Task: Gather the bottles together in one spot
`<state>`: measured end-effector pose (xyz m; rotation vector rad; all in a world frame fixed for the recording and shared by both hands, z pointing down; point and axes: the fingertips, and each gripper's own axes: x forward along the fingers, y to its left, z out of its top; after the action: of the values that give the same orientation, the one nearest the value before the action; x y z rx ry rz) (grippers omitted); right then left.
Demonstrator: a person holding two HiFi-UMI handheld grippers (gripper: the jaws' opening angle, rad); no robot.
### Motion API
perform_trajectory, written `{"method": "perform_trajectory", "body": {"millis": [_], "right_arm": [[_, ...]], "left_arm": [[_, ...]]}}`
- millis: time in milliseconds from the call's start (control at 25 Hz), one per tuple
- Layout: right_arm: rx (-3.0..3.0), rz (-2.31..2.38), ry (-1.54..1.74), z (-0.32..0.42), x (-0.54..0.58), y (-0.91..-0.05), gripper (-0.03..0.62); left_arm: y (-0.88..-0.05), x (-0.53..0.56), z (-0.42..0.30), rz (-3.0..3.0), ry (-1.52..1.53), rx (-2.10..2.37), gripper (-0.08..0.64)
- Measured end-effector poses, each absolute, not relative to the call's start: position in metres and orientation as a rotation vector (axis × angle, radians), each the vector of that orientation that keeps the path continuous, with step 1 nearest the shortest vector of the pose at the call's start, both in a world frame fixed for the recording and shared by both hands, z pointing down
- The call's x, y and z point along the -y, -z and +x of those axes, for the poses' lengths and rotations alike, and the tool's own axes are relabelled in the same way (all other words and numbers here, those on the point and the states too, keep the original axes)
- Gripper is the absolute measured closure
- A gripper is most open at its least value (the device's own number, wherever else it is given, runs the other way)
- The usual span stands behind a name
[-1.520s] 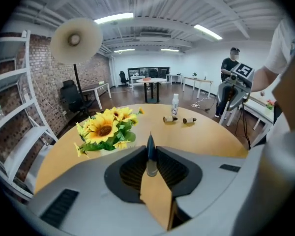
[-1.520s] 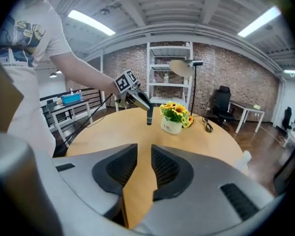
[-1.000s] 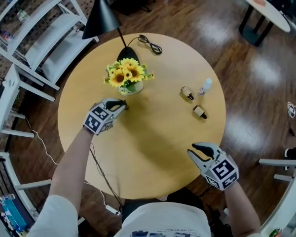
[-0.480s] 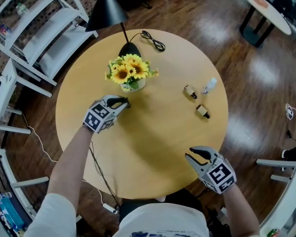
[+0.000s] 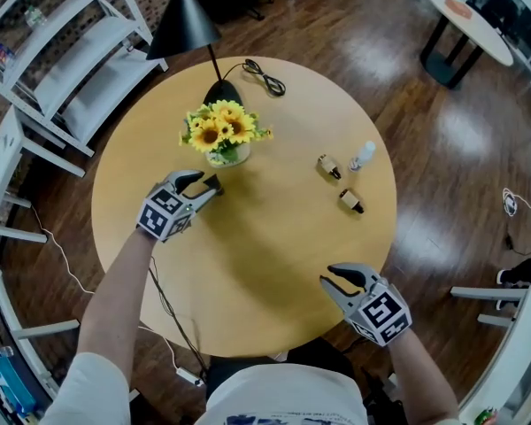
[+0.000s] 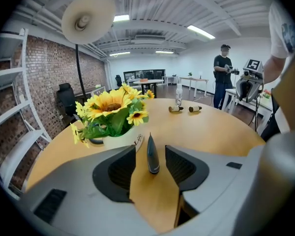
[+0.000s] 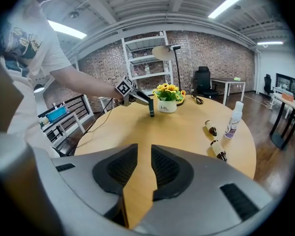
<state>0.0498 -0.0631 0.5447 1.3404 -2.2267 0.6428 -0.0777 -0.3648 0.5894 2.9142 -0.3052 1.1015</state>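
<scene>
Bottles are found in two places on the round pale wooden table. A slim dark bottle with a tapered cap is shown upright between the jaws only in the left gripper view. In the head view it can hardly be made out at the tips of the left gripper, and in the right gripper view it is seen standing at those tips. These jaws have just been opening and are parted, with neither pad pressed on the bottle. At the table's far right, a small amber dropper bottle and a second amber dropper bottle are laid on their sides, with a clear upright spray bottle just beside them. The left arm is stretched forward, its gripper angled down beside a white pot of yellow sunflowers. The right gripper is held over the near right edge, its jaws narrowly parted with nothing between them.
</scene>
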Motion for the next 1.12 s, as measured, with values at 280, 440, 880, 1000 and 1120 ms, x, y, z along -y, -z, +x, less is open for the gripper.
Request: {"method": "perform_trajectory", "body": {"millis": [280, 440, 880, 1000, 1120], "right_arm": [[2.302, 1.332, -0.621, 0.047, 0.055, -0.53, 0.394], [2.33, 1.34, -0.634, 0.047, 0.05, -0.528, 0.377], [2.307, 1.441, -0.617, 0.02, 0.008, -0.513, 0.296], [2.291, 1.459, -0.665, 0.002, -0.018, -0.505, 0.296], [2.264, 1.483, -0.674, -0.024, -0.044, -0.495, 0.296]], "left_arm": [[-0.541, 0.343, -0.129, 2.83, -1.102, 0.692, 0.371], [-0.505, 0.29, -0.164, 2.731, -0.99, 0.922, 0.371], [-0.488, 0.081, -0.246, 2.337, -0.659, 1.122, 0.365], [-0.485, 0.032, -0.261, 2.3, -0.608, 1.117, 0.357], [-0.481, -0.009, -0.277, 2.286, -0.602, 1.094, 0.343]]}}
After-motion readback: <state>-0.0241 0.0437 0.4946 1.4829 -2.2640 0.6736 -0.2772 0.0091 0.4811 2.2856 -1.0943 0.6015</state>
